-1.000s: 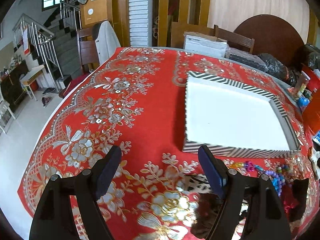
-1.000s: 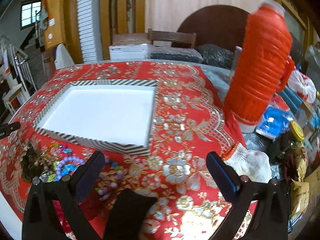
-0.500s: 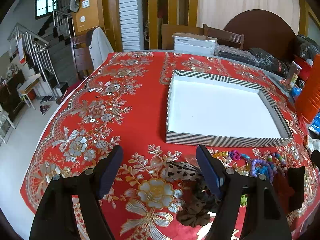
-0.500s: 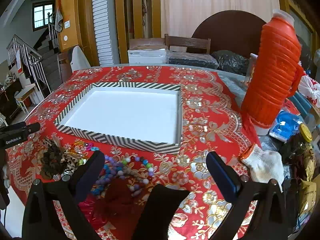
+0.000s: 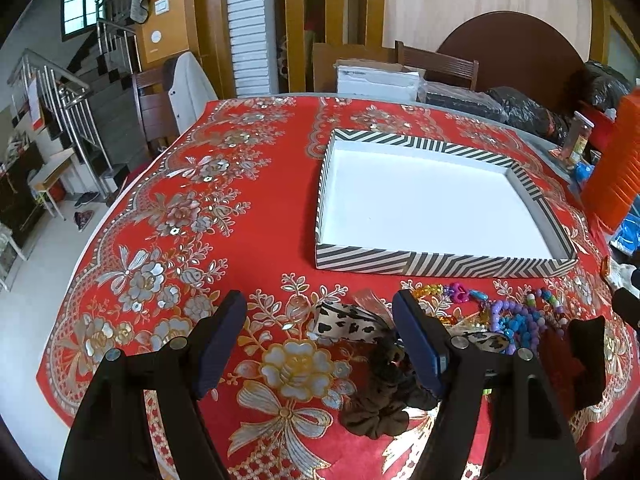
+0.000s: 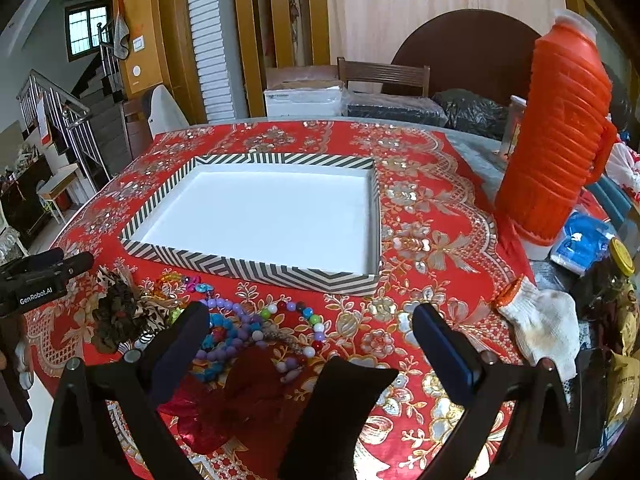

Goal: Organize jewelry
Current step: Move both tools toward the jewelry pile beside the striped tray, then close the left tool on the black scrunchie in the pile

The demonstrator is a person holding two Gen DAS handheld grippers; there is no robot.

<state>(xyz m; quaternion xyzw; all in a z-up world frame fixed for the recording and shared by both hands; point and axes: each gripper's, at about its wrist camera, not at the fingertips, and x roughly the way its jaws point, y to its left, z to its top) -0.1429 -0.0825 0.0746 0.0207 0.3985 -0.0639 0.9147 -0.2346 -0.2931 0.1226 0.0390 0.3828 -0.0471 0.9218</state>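
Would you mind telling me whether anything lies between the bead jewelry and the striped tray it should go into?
Nothing visible blocks the way. The beaded bracelets lie on the red tablecloth just in front of the striped tray, whose white inside is bare. Only the tray's low near wall must be cleared. Both tongs, right and left, are open.

Bead strands (image 6: 256, 328), possibly tangled, lie before the white-floored striped tray (image 6: 304, 274).

Both grippers have drawn back from the striped tray (image 6: 256, 276), so the left gripper (image 5: 320, 330) now has the brown scrunchie (image 5: 380, 404) and leopard bow (image 5: 346, 322) between its spread fingers, and the right gripper (image 6: 316, 340) overlooks the beaded bracelets (image 6: 256, 326).
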